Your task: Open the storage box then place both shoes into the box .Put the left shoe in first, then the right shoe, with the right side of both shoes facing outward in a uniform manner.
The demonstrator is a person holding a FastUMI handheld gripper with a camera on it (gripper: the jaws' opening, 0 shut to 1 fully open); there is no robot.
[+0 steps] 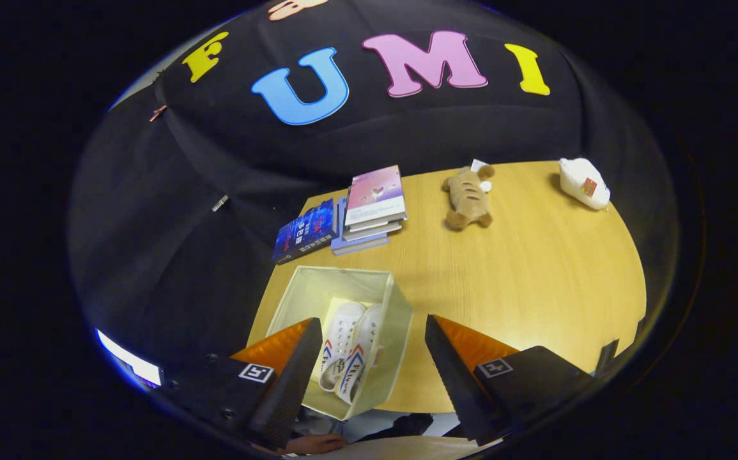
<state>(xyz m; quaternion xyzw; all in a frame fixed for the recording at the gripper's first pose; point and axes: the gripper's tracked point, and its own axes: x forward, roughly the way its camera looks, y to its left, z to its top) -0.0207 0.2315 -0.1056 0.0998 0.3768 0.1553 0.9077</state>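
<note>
light wooden desk (535, 281), rounded at its edge, backed by black cloth. pale cream fabric storage box (400, 313), open at the top, is set at the near left part of the desk; two white canvas shoes with red and blue side marks (349, 348) are laid inside it side by side, touching, toes pointed away. the tongs (372, 358) are held spread wide apart above the box, nothing gripped; the shoes are seen between the two fingers. beyond the box, a dark blue book (305, 231) is laid beside a stack of books topped by a pink cover (372, 207). further right, a brown plush toy (469, 195) is laid flat; well apart from it, a white bag with a red label (584, 183) is placed near the far right edge.
</note>
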